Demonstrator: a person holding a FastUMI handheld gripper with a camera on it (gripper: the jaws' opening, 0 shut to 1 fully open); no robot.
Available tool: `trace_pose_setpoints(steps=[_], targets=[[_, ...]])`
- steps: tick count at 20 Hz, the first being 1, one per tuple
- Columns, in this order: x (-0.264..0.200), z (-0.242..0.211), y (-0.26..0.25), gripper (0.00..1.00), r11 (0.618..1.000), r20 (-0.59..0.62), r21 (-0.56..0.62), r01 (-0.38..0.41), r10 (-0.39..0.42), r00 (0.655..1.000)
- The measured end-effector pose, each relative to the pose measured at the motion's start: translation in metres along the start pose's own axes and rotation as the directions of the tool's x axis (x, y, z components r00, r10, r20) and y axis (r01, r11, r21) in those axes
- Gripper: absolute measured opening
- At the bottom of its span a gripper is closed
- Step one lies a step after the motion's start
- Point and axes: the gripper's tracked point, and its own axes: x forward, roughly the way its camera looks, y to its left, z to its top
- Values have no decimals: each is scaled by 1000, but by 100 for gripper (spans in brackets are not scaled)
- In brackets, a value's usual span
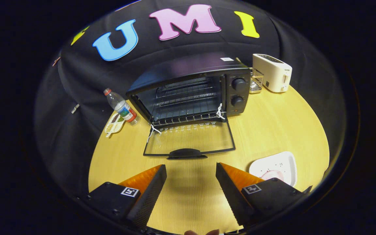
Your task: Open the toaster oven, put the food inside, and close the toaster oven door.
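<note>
Just ahead of the wide-open, empty gripper [191, 173], toaster oven [191, 91], door [188, 138] down flat

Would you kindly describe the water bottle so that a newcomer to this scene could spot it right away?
Start at the black toaster oven standing open in the middle of the wooden table, beyond the open gripper. Beside the oven, on the side away from its knobs, a clear plastic water bottle leans at a tilt. Its red cap and label band set it apart from the flat pale item at its base.
</note>
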Motion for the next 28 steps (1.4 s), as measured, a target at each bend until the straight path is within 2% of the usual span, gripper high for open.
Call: trace_pose_setpoints(steps=[3,7,11,15,16,17,22,23,24,25,26,27,28], targets=[[-35,21,-57,99,999,-48,-29,16,-17,999],[-42,17,-159,99,993,-184,-71,99,-110,977],[-14,-21,-238,100,986,-351,-95,136,-161,922],[15,-61,-277,99,984,-479,-126,125,-171,861],[19,-65,-284,96,982,-493,-139,125,-178,852],[25,-69,-290,91,980,-499,-150,130,-189,846],[29,-76,-288,47,985,-547,-146,94,-160,822],[36,-78,-291,48,987,-559,-143,74,-142,817],[34,-69,-294,31,987,-559,-122,108,-158,814],[32,-79,-291,15,992,-580,-89,86,-122,805],[33,-79,-289,10,996,-580,-71,49,-81,811],[35,-84,-289,10,999,-589,-29,23,-36,807],[36,-89,-289,5,999,-595,37,15,10,804]])
